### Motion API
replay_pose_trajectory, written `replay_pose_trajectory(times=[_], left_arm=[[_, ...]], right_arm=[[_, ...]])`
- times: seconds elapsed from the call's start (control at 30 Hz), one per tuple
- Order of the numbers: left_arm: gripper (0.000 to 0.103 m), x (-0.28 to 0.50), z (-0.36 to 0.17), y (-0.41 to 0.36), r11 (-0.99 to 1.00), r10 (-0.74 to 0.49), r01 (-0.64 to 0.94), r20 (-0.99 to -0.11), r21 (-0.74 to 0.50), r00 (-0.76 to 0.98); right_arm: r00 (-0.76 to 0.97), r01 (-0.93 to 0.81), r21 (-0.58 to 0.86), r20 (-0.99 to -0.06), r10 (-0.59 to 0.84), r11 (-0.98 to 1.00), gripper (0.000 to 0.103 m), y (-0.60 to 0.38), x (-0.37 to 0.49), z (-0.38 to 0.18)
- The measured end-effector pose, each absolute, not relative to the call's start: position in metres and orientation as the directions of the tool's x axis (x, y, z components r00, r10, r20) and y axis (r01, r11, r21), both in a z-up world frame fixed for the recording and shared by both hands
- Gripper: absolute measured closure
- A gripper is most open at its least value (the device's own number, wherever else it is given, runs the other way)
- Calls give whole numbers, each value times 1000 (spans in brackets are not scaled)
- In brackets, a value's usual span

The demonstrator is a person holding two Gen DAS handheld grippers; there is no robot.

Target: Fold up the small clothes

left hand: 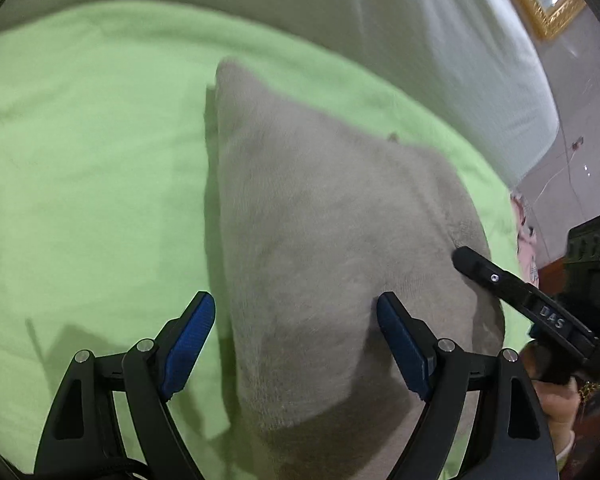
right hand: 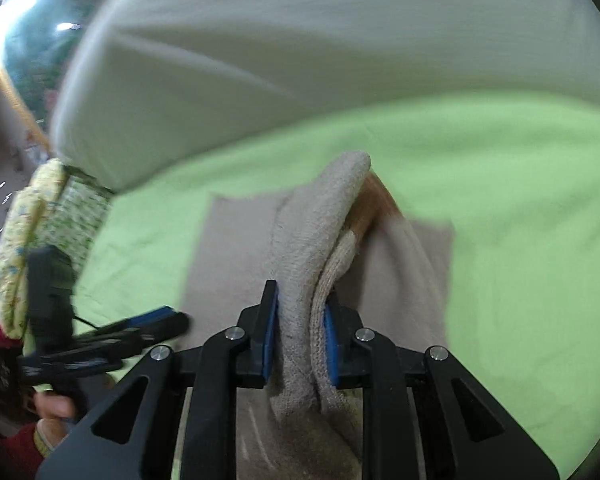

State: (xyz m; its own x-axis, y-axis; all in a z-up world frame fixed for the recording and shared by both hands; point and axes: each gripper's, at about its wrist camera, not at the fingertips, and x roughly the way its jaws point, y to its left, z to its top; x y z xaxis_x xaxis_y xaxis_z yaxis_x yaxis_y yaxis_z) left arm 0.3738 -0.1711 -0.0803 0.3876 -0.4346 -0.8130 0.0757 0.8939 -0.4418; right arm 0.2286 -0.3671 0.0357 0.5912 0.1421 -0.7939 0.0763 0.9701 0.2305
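Note:
A beige-grey small garment (left hand: 332, 240) lies on a green sheet (left hand: 80, 160). My left gripper (left hand: 296, 336) is open, its blue-padded fingers (left hand: 188, 340) spread over the garment's near left part, holding nothing. My right gripper (right hand: 298, 336) is shut on a bunched fold of the garment (right hand: 320, 232), lifted above the flat part (right hand: 236, 240). An orange-brown patch (right hand: 374, 204) shows inside the fold. The right gripper also shows in the left wrist view (left hand: 460, 258) at the garment's right edge. The left gripper shows in the right wrist view (right hand: 168, 320), low at the left.
A large white pillow (right hand: 300, 40) lies along the far edge of the green sheet (right hand: 520, 200). A floral quilted cloth (right hand: 40, 220) hangs at the left. A gold picture frame (left hand: 540, 4) and a pale floor are at the far right.

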Motion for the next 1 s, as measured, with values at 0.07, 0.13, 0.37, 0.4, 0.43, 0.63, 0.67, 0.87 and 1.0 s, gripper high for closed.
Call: replay_pose_trajectory(times=[0.07, 0.13, 0.37, 0.4, 0.43, 0.63, 0.67, 0.87, 1.0], left_arm=[[14, 376, -87, -170, 884, -448, 54, -807, -465, 385], [14, 379, -90, -168, 871, -467, 42, -799, -489, 380], [15, 375, -79, -173, 877, -467, 92, -795, -471, 386], [15, 374, -81, -173, 876, -470, 89, -796, -474, 381], [15, 374, -83, -173, 877, -468, 86, -798, -473, 379], [15, 361, -83, -166, 879, -463, 82, -797, -470, 388], [15, 356, -81, -163, 880, -461, 82, -797, -469, 390], [15, 294, -69, -151, 907, -412, 115, -795, -405, 446], [15, 235, -75, -149, 932, -362, 173, -814, -318, 453]], right_arm=[[608, 100, 284, -776, 167, 954, 81, -381, 223, 19], [628, 103, 318, -755, 186, 942, 81, -386, 220, 15], [691, 86, 223, -715, 103, 971, 82, -378, 203, 50], [682, 95, 180, -728, 68, 979, 82, -377, 205, 46], [669, 110, 144, -742, 34, 984, 82, -378, 207, 37], [661, 132, 307, -736, 147, 943, 64, -409, 201, 22], [671, 135, 294, -729, 131, 946, 62, -410, 195, 26], [724, 128, 296, -680, 115, 947, 62, -408, 129, 39], [729, 168, 330, -676, 108, 929, 62, -404, 87, 23]])
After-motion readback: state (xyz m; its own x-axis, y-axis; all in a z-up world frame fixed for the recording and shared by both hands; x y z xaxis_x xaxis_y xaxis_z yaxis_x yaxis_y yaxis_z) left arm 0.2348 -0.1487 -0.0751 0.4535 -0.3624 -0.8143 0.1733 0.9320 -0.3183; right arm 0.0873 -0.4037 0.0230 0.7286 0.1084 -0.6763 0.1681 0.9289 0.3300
